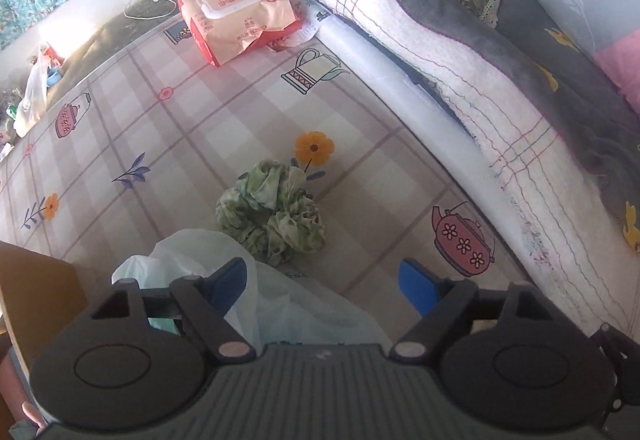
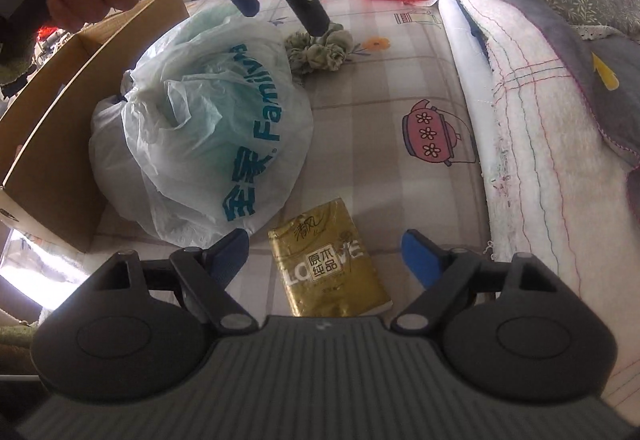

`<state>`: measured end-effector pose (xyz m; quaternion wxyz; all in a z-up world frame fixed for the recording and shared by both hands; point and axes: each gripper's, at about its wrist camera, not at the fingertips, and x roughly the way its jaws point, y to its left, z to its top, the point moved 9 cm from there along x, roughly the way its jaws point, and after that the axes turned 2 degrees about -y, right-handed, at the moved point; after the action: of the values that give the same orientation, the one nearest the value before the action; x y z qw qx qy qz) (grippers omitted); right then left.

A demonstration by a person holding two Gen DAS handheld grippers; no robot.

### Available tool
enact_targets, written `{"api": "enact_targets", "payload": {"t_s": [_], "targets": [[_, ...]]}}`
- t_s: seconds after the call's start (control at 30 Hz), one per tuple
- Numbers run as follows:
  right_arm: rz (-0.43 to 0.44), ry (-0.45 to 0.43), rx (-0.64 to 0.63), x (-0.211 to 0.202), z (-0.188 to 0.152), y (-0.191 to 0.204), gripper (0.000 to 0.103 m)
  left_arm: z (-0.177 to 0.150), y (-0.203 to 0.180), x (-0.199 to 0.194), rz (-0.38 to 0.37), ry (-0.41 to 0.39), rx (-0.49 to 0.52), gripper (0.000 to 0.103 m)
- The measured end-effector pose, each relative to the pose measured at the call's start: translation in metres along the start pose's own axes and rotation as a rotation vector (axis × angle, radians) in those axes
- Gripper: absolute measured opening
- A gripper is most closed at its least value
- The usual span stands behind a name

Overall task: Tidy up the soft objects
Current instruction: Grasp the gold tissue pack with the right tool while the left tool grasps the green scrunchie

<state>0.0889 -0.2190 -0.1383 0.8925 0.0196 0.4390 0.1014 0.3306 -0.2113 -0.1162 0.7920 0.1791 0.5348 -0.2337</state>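
I see my left gripper (image 1: 324, 280) spread wide above the green scrunchie (image 1: 272, 218), touching nothing. My right gripper (image 2: 326, 254) gapes too, over the gold tissue pack (image 2: 326, 260) (lying just beside the white plastic bag (image 2: 208, 128)) on the checked sheet (image 2: 380, 160).

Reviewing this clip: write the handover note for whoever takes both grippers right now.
Left gripper: open, empty, fingertips above the green scrunchie.
Right gripper: open, empty, the gold tissue pack on the sheet between its fingers, not gripped.
White plastic bag lies beside the cardboard box; red wipes pack at the far end by the folded blanket.
Done: nothing visibly sorted; box contents hidden.
Left: probably move all four.
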Motion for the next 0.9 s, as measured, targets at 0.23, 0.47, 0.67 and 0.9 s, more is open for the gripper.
{"api": "enact_targets", "payload": {"t_s": [0.23, 0.47, 0.67, 0.9], "targets": [[0.015, 0.020, -0.012, 0.015, -0.004, -0.005, 0.082, 0.015, -0.010, 0.042, 0.023, 0.067, -0.001, 0.059], [0.037, 0.020, 0.006, 0.020, -0.008, -0.008, 0.077, 0.018, -0.006, 0.059, 0.034, 0.092, -0.036, 0.030], [0.037, 0.033, -0.023, 0.020, -0.011, 0.001, 0.076, 0.019, -0.007, 0.058, 0.016, 0.075, -0.059, 0.051], [0.013, 0.010, -0.024, 0.021, -0.011, 0.001, 0.071, 0.022, -0.012, 0.068, 0.052, 0.080, -0.036, 0.053]]}}
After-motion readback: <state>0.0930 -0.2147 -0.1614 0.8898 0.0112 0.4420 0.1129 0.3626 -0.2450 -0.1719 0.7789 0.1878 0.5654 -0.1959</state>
